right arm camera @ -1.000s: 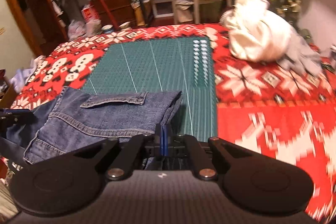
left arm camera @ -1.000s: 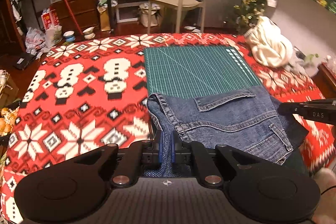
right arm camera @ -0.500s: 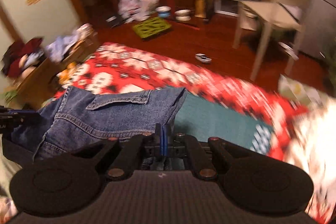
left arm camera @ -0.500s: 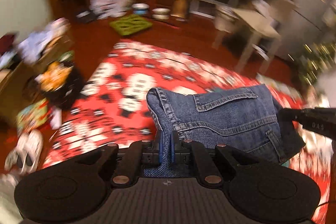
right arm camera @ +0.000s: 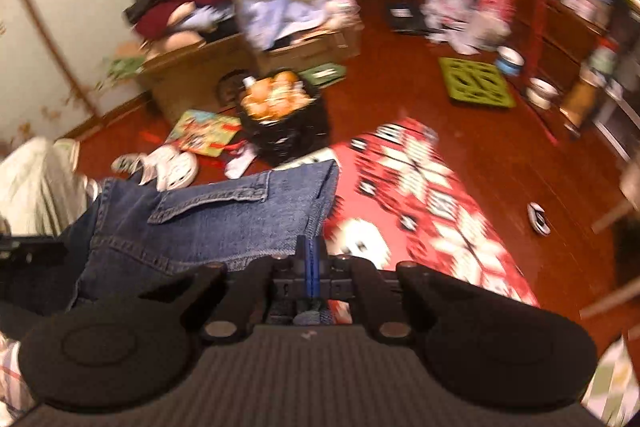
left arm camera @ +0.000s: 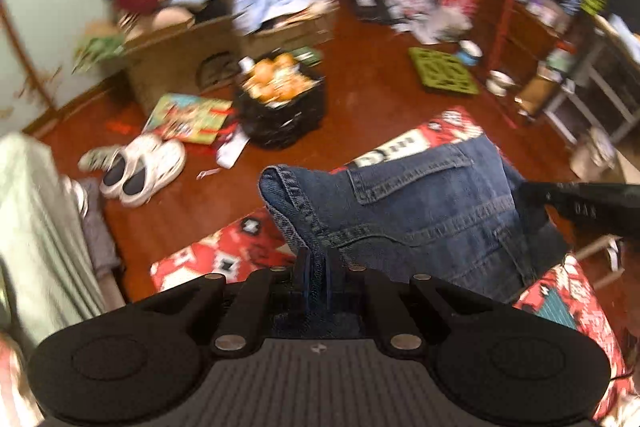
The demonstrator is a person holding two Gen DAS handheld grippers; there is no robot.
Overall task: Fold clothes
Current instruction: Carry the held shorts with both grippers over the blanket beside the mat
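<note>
Cluttered floor beyond claw-pinched jeans (left arm camera: 420,219)

We see left gripper (left arm camera: 318,267) at bottom centre of left view: matte black body, ribbed grey panel with small white logo, two round black discs at lower corners, silver screws on linkage arms, blue pads on narrow fingers. Right gripper (right arm camera: 311,265) at bottom centre of right view: same black build, same blue pads. At right edge of left view, its black finger bears white lettering "DAS".
</note>
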